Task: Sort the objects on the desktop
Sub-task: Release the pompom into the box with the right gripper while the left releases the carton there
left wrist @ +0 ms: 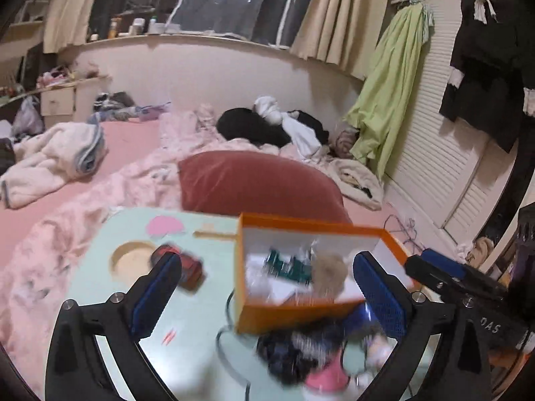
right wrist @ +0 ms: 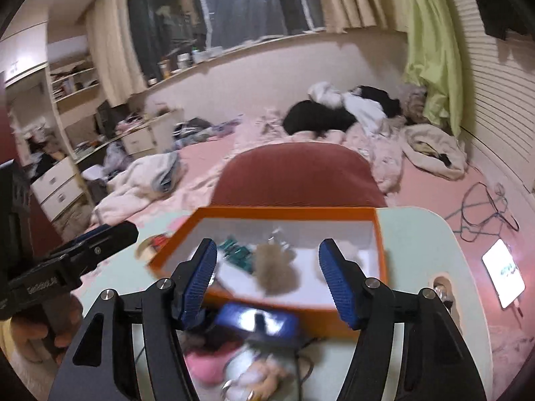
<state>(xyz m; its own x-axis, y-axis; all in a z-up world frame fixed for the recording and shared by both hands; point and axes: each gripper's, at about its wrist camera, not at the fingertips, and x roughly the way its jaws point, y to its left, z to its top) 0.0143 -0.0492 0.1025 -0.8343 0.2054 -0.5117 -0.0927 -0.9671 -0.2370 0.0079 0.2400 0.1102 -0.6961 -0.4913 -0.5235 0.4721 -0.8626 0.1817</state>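
An orange box (left wrist: 301,314) with a white inside stands on the pale green lap table (left wrist: 100,300); it holds a beige fluffy pompom (left wrist: 329,272), a teal item (left wrist: 287,264) and clear wrapping. My left gripper (left wrist: 267,297) is open and empty, jaws wide on either side of the box's near left corner. My right gripper (right wrist: 267,277) is open and empty above the box (right wrist: 367,214) and pompom (right wrist: 276,272). A blurred blue object (right wrist: 257,322) and a pink and white toy (right wrist: 234,367) lie in front of the box. A dark red object (left wrist: 187,267) lies left of the box.
The table has a round cup recess (left wrist: 130,262) and a pink sticker (left wrist: 164,225). A red cushion (left wrist: 260,183) and a messy pink bed (left wrist: 67,200) lie beyond. A lit phone (right wrist: 505,275) and cables (right wrist: 481,210) lie at the right. The other gripper (right wrist: 67,257) shows at the left.
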